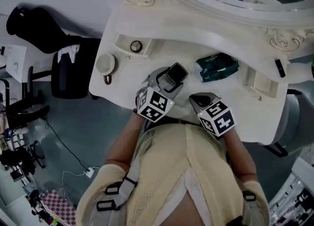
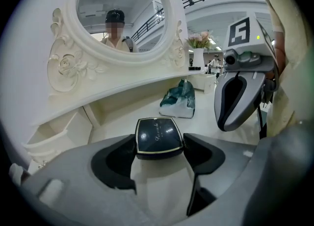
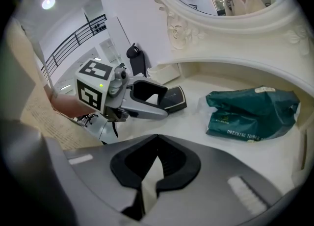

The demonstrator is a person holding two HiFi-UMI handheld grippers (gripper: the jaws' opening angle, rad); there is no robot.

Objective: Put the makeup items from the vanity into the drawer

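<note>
My left gripper (image 1: pixel 169 80) is shut on a square black compact (image 1: pixel 176 74) with a gold rim, at the middle of the white vanity top (image 1: pixel 122 29). In the left gripper view the compact (image 2: pixel 158 137) sits between both pads (image 2: pixel 117 154) and touches each; whether it rests on the top I cannot tell. The right gripper view shows it (image 3: pixel 174 98) from the side in the left gripper (image 3: pixel 157 97). My right gripper (image 1: pixel 201 98) hovers beside it near the front edge, shut and empty (image 3: pixel 156 139). A green makeup pouch (image 1: pixel 217 67) lies just to the right.
A round white jar (image 1: pixel 105 64) and a small round item (image 1: pixel 136 46) in a recess sit at the vanity's left. A slim black item (image 1: pixel 279 67) lies at the far right. The oval mirror (image 2: pixel 120 14) rises behind. A black chair (image 1: pixel 68 68) stands to the left.
</note>
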